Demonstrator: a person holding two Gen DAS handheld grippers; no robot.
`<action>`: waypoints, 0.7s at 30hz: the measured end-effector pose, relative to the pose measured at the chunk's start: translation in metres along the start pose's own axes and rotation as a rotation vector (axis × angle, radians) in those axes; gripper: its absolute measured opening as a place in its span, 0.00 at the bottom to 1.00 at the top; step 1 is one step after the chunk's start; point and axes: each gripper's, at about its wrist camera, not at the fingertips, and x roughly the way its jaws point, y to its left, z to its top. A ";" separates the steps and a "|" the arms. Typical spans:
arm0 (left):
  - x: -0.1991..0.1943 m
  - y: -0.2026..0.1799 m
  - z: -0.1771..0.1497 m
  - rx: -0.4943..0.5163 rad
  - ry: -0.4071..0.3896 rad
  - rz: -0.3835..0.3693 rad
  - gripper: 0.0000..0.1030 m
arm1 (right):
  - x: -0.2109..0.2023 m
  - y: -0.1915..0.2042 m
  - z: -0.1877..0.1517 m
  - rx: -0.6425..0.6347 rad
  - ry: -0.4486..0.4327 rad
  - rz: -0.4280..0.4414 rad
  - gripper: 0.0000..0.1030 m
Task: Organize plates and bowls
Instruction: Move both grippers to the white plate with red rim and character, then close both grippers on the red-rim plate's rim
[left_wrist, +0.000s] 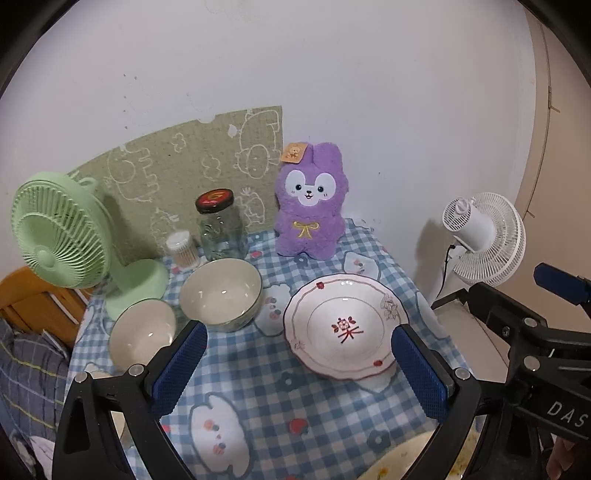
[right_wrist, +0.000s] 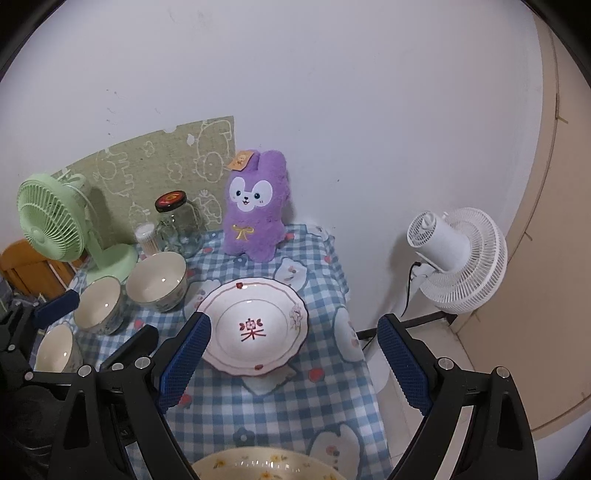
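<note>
We see a small table with a blue and white checked cloth (left_wrist: 280, 406) pushed up against a white wall. Our left gripper (left_wrist: 299, 354) is wide open and holds nothing, and it hangs over the cloth with one blue pad on each side. Our right gripper (right_wrist: 291, 354) is wide open too, and it holds nothing. In the middle of the cloth sits a white plate (left_wrist: 345, 326) with a wavy rim and a red sign painted in its dip. In the right wrist view this plate (right_wrist: 253, 326) is just past the left blue pad of our right gripper. To the left of the plate stands a big bowl (left_wrist: 221, 293), pale inside. Just beside it, nearer to us, is a smaller bowl (left_wrist: 142, 332). In the right wrist view we can see a third bowl (right_wrist: 57, 349) even nearer, and the three bowls make a row along the left side of the table. At the very bottom of that view we see the rim of a yellow plate with little flowers (right_wrist: 264, 463), close under our right gripper. At the back of the table a purple bunny toy (left_wrist: 310, 206) sits up against the wall. Left of it are a glass jar with a dark lid (left_wrist: 221, 227) and a small tub of cotton sticks (left_wrist: 183, 249). A green fan (left_wrist: 70, 236) stands at the back left corner. A white fan (left_wrist: 484, 238) stands off the table to the right.
</note>
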 end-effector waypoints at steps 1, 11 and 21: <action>0.004 0.000 0.002 0.000 0.000 -0.002 0.98 | 0.005 -0.001 0.002 0.004 0.005 0.004 0.91; 0.058 -0.002 0.010 0.012 0.011 0.041 0.98 | 0.056 -0.004 0.012 -0.030 0.057 -0.003 0.90; 0.106 0.011 0.003 -0.061 0.089 0.069 0.93 | 0.117 0.002 0.012 -0.038 0.143 0.049 0.90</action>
